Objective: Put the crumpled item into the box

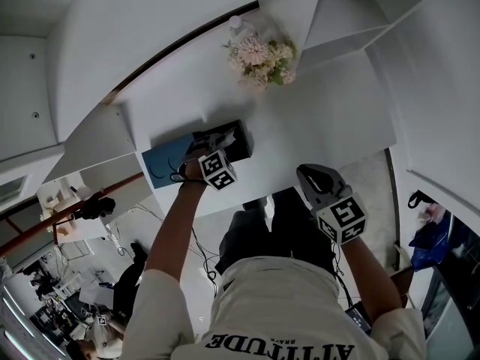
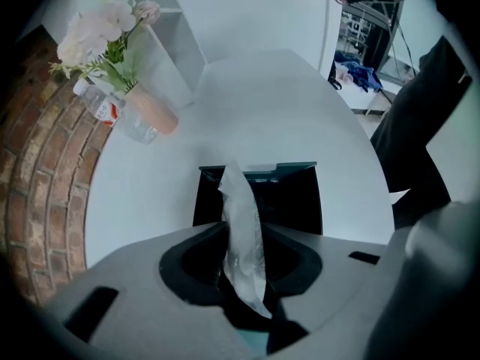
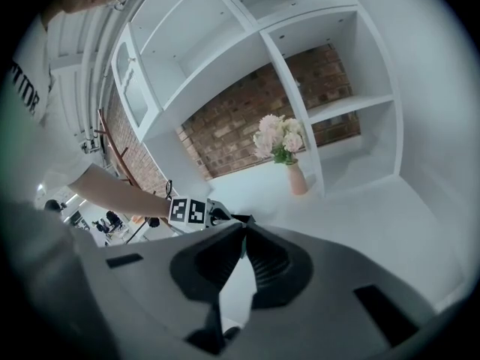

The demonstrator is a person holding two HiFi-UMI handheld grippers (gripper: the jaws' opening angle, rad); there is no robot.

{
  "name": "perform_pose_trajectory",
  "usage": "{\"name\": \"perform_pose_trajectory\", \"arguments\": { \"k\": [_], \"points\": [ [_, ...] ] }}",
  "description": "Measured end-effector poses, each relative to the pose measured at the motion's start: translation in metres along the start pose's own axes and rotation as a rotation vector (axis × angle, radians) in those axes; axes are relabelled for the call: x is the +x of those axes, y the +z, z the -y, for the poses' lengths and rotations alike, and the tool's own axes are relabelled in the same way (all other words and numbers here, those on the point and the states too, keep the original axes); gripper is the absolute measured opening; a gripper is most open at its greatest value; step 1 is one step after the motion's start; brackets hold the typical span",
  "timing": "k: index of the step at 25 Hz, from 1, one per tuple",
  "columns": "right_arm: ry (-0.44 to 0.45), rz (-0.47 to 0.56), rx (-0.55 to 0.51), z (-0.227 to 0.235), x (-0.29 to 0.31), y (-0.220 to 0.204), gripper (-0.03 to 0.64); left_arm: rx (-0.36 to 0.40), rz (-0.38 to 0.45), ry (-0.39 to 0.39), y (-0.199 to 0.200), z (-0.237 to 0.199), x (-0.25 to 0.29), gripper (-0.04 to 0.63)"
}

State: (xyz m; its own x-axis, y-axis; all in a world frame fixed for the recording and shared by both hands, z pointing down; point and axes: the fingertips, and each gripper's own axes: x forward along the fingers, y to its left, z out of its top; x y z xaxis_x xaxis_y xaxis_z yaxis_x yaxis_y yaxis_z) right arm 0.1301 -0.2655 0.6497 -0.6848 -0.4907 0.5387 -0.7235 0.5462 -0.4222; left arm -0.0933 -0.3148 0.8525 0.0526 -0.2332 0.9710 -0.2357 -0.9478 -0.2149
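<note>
A dark open box (image 1: 238, 144) with a blue lid flap (image 1: 161, 162) lies on the white table (image 1: 322, 118). My left gripper (image 1: 212, 145) points steeply down right over the box's opening. In the left gripper view the left gripper (image 2: 244, 240) is shut on the crumpled item (image 2: 238, 201), a pale, clear, wrinkled strip that sticks out past the jaws above the box (image 2: 294, 199). My right gripper (image 1: 304, 173) hangs off the table's near edge, to the right of the box. In its own view the right gripper (image 3: 244, 229) is shut with nothing in it.
A vase of pale flowers (image 1: 261, 57) and a plastic bottle (image 2: 112, 111) stand at the table's far side by the brick wall (image 2: 37, 193). White shelving (image 1: 360, 13) rises at the far right. The person's legs (image 1: 277, 223) are just below the table's near edge.
</note>
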Motion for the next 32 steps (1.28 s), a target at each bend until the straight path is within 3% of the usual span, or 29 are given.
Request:
{"name": "perform_pose_trajectory", "arguments": {
  "k": [5,12,18,24,32],
  "points": [
    [-0.003,-0.004,0.004,0.006,0.002,0.0,0.037,-0.081,0.02,-0.145,0.003,0.02,0.003,0.226],
    [0.012,0.003,-0.008,0.003,0.006,0.007,0.037,-0.19,0.077,-0.184,0.006,0.017,-0.018,0.278],
    [0.024,0.01,-0.034,-0.002,0.007,0.015,0.037,-0.245,0.088,-0.147,-0.003,0.011,-0.033,0.278],
    [0.049,0.02,-0.076,-0.015,0.008,0.025,0.037,-0.368,0.189,-0.079,-0.003,0.005,-0.068,0.275],
    [0.103,0.023,-0.148,-0.057,0.009,0.033,0.037,-0.59,0.354,0.022,-0.016,0.013,-0.14,0.15]
  ]
}}
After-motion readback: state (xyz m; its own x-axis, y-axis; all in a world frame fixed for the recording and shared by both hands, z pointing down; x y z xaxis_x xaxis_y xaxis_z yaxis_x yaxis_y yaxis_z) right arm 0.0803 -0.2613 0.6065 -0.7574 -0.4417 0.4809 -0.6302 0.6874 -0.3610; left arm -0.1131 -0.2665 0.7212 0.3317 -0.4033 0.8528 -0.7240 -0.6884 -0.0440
